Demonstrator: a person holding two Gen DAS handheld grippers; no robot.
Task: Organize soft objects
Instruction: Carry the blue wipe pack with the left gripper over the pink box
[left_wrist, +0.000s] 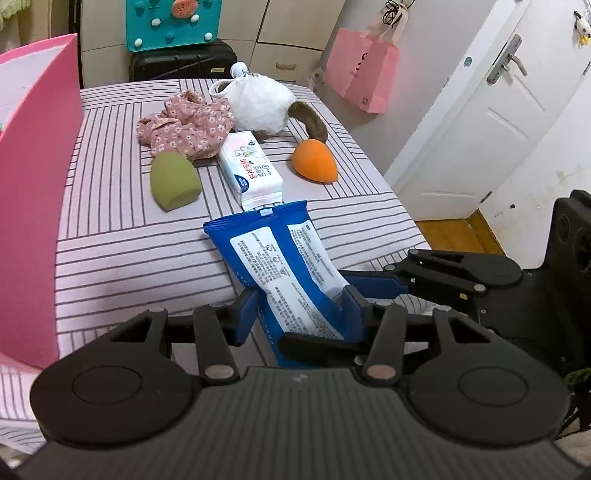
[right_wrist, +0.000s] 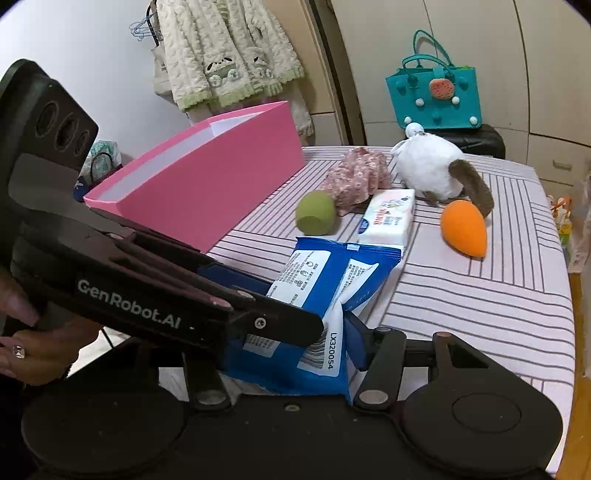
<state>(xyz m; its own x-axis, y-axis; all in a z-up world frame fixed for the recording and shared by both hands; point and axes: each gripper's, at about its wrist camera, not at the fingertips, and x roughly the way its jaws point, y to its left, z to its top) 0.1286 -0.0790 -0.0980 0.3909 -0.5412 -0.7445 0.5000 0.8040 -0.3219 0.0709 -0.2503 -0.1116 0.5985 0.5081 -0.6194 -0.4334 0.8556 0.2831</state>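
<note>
A blue wipes pack (left_wrist: 273, 254) with a white label hangs just above the striped table, and both grippers are on it. My left gripper (left_wrist: 299, 310) is shut on its near end, blue pads pressing each side. My right gripper (right_wrist: 295, 343) is shut on the same pack (right_wrist: 332, 269); its left finger is hidden behind the left gripper's arm. Farther back lie a green sponge (left_wrist: 173, 182), a white tissue pack (left_wrist: 251, 170), an orange sponge (left_wrist: 314, 160), a floral cloth (left_wrist: 188, 129) and a white plush toy (left_wrist: 258, 103).
An open pink box (right_wrist: 207, 184) stands along the table's left side. The striped table (left_wrist: 129, 251) ends at the right above a wooden floor, with a white door (left_wrist: 480, 129) beyond. A teal bag (right_wrist: 436, 96) sits on a black suitcase behind the table. A person's hand (right_wrist: 22, 332) holds the left gripper.
</note>
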